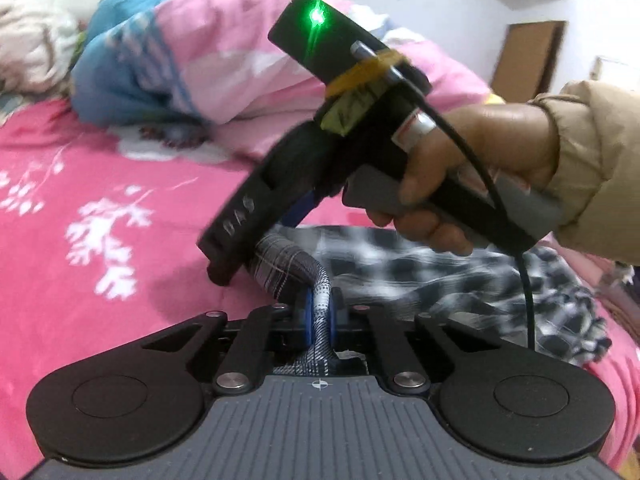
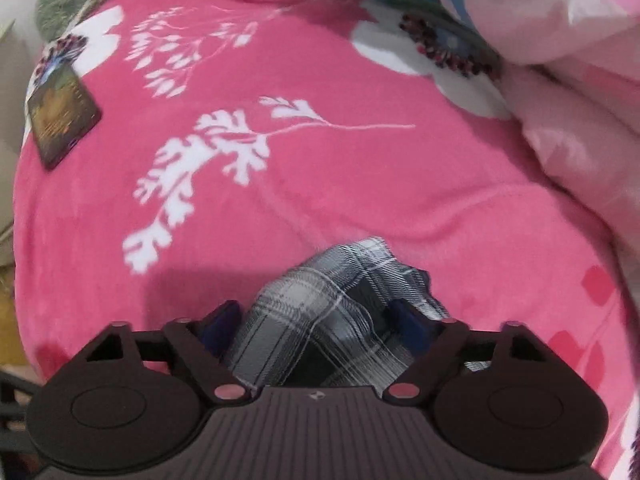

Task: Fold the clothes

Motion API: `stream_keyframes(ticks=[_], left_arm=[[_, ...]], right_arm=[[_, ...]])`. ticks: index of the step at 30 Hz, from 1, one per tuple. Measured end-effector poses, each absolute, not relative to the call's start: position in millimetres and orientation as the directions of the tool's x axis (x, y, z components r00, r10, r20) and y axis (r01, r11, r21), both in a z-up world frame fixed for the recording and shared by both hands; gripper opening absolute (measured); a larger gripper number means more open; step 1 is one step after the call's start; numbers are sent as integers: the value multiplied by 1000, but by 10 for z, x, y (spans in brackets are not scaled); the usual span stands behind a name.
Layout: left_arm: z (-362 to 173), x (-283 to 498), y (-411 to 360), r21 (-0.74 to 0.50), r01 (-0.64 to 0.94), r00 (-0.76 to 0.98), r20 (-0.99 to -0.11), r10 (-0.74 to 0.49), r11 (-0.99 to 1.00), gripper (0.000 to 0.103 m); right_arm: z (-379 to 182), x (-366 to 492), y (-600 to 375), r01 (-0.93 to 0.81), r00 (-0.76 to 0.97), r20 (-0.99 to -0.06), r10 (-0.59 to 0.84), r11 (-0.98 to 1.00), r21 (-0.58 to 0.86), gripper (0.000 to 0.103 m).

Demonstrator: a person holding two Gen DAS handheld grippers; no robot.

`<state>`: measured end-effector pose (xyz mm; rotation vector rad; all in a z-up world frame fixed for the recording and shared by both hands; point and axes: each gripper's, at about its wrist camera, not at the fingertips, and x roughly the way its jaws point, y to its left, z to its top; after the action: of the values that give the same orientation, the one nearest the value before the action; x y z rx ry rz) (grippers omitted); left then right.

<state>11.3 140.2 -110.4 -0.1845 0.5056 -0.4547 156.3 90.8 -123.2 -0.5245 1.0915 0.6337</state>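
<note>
Left wrist view: at the bottom centre of the frame the left tool [image 1: 321, 318] has its blue pads [image 1: 309, 316] pressed together on a narrow fold of the plaid shirt [image 1: 460, 280], which rises between them as a thin band. Just above, the cloth bends left into a rolled grey plaid edge that reaches the right tool [image 1: 228, 264], seen here from the side in the middle of the frame, pointing down toward the lower left; whether it presses on the cloth cannot be told from this side. A hand [image 1: 460, 172] in a tan sleeve [image 1: 592, 160] holds that tool's grey handle at the right of the frame, a black cable hanging from it and a green light glowing at its top. The rest of the shirt lies crumpled on the bed at the centre right. Beyond it spreads the pink bedsheet [image 1: 120, 184] with white leaf prints, and at the upper left a heaped pink and blue quilt [image 1: 192, 60]. Right wrist view: at the bottom centre the right tool [image 2: 320, 320] stands with its fingers apart and a bunch of the plaid shirt [image 2: 320, 312] between them, filling most of the gap; a firm pinch is not visible. Beyond lies the pink bedsheet [image 2: 300, 80], with a dark card-like packet [image 2: 62, 120] at the left edge and the pale pink quilt [image 2: 568, 60] at the upper right.
</note>
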Motion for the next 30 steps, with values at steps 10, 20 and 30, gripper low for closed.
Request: stream_keyframes(ticks=[10, 20, 30], left_arm=[[-1063, -116, 1162, -144, 578, 725, -362, -586, 803, 6], [-1096, -143, 1117, -95, 637, 688, -377, -620, 765, 6], [-1082, -168, 1139, -98, 629, 698, -366, -615, 771, 6]], right_arm=[[-1130, 1167, -630, -217, 488, -736, 469, 882, 418, 26], [-1090, 1093, -920, -171, 518, -690, 506, 851, 496, 60], [-980, 1108, 16, -560, 556, -801, 223, 813, -162, 69]])
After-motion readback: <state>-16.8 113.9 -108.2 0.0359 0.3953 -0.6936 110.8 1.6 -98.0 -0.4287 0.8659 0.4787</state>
